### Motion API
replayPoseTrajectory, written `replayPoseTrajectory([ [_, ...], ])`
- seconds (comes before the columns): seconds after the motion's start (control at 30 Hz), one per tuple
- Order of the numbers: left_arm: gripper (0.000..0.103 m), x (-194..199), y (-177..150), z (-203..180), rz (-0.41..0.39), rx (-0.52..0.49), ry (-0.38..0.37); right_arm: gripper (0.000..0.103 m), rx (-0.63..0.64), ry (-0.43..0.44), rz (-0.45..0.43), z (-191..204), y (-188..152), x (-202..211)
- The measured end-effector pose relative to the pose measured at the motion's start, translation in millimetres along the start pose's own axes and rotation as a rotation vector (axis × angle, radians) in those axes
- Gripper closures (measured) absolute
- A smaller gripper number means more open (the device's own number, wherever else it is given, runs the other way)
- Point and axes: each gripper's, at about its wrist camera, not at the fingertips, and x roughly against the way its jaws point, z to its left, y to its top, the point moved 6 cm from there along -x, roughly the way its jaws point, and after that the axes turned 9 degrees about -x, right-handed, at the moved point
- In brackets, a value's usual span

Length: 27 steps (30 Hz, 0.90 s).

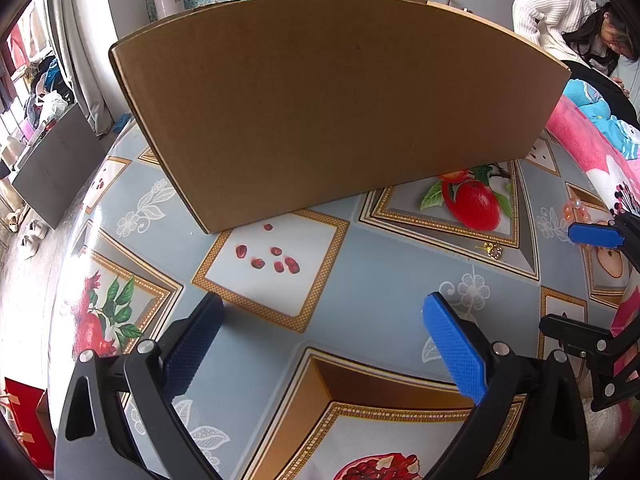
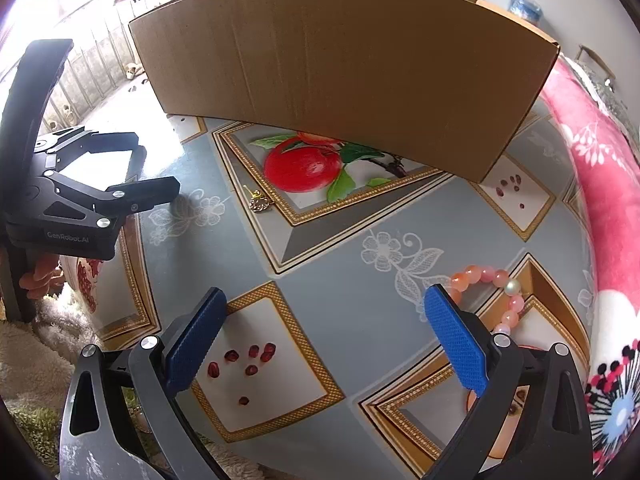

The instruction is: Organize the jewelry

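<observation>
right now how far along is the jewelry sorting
Nothing looks done. The gold earring and pink bead bracelet lie loose on the table, outside the cardboard box. Left gripper and right gripper are open, empty. Both pieces remain.

A cardboard box (image 1: 340, 108) stands at the far side of the surface (image 1: 380, 300). In front of it, toward its right end, lies an earring (image 1: 493, 249) — between the box and both tongs. The bead bracelet (image 2: 494, 292) lies nearer, at the right edge of the surface, just behind the right finger of the right tongs (image 2: 326, 334). The left tongs (image 1: 322, 344) hover over the surface to the left of the right tongs, with the earring ahead and to their right.
</observation>
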Motion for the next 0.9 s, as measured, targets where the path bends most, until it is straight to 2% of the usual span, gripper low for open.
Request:
replayPoseTrajectory([
  [0.9, 0.005, 0.1, -2.2, -0.1, 0.015, -0.002, -0.004, 0.008, 0.002, -0.007, -0.004, -2.0, -2.2, 2.1],
])
